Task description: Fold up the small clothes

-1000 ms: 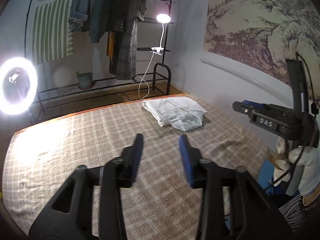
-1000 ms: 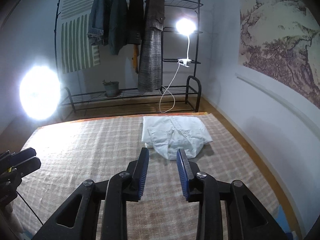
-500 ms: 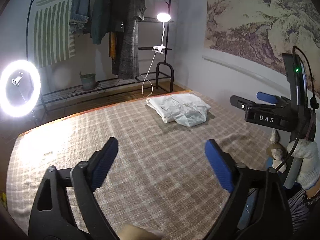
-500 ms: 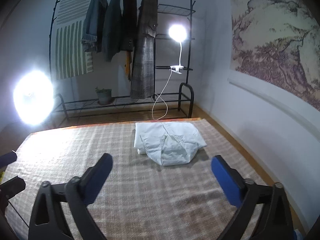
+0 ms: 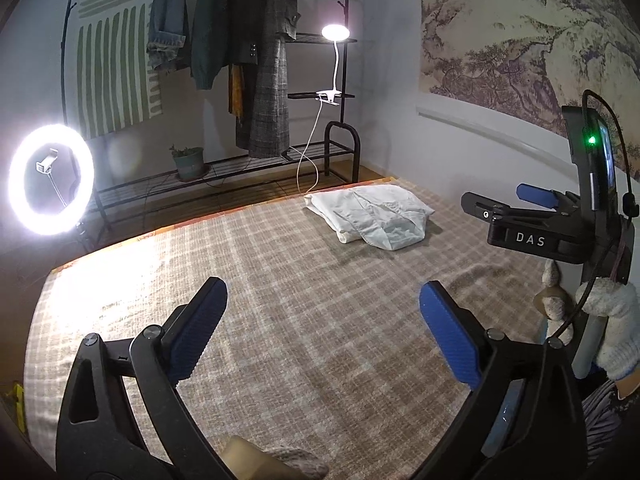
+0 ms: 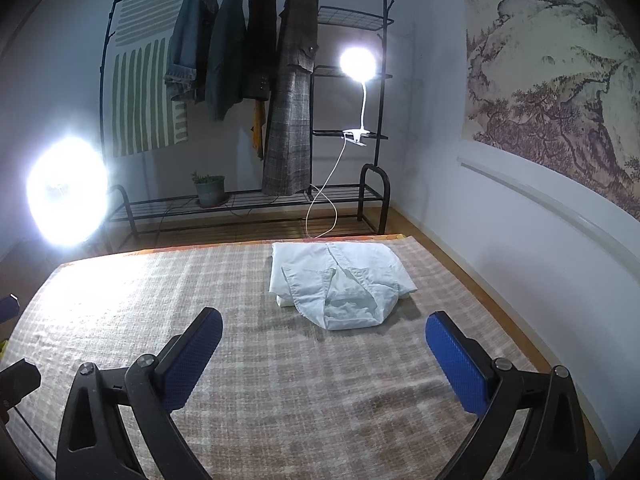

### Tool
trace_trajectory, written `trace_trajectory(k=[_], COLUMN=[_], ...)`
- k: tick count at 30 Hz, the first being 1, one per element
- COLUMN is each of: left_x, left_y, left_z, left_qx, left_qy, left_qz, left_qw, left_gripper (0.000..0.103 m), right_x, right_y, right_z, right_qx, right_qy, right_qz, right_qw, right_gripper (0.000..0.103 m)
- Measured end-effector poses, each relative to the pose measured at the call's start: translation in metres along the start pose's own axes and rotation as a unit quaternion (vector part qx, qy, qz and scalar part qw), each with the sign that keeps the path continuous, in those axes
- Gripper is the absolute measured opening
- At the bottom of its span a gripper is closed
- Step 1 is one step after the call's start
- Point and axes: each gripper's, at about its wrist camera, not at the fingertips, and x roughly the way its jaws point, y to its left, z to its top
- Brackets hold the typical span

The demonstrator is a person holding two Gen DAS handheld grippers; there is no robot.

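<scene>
A folded white garment lies on the checked cloth near the far right edge of the table; it also shows in the right wrist view. My left gripper is open wide and empty, held above the middle of the cloth, well short of the garment. My right gripper is open wide and empty, just in front of the garment. The right gripper's body shows at the right of the left wrist view, held by a gloved hand.
The table is covered by a beige checked cloth. Behind it stand a black clothes rack with hanging coats, a clip lamp, a potted plant and a bright ring light. A wall runs along the right.
Both grippers went from nearly shut to wide open and drew back a little from the garment. The garment has not moved.
</scene>
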Motion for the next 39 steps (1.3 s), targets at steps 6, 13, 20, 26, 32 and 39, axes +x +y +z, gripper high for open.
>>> trace_trajectory(k=[6,13,20,26,32,39], left_x=[0.000,0.001,0.001,0.001,0.000,0.000], left_y=[-0.002,-0.002,-0.001,-0.002,-0.002,-0.002], left_z=[0.000,-0.003,-0.004,-0.007,-0.007,-0.006], left_qx=[0.005,0.007,0.008,0.009,0.010,0.005], left_qy=[-0.001,0.002,0.001,0.001,0.000,0.001], left_qz=[0.004,0.004,0.005,0.007,0.005,0.009], left_qw=[1.0000,1.0000,1.0000,0.9999,0.9999,0.9999], left_gripper=[0.099,0.099,0.099,0.099,0.099,0.099], right_x=[0.004,0.008,0.011,0.012,0.012,0.013], right_y=[0.005,0.013,0.012,0.013,0.016,0.018], right_z=[-0.001,-0.002,-0.003,-0.005,-0.007,-0.008], right_qx=[-0.002,-0.012,-0.007,-0.004,-0.010,-0.010], right_qy=[0.002,0.006,0.011,0.016,0.017,0.017], right_qz=[0.004,0.010,0.016,0.020,0.023,0.024], right_qw=[1.000,1.000,1.000,1.000,1.000,1.000], right_gripper=[0.103,0.103,0.103,0.103,0.103,0.103])
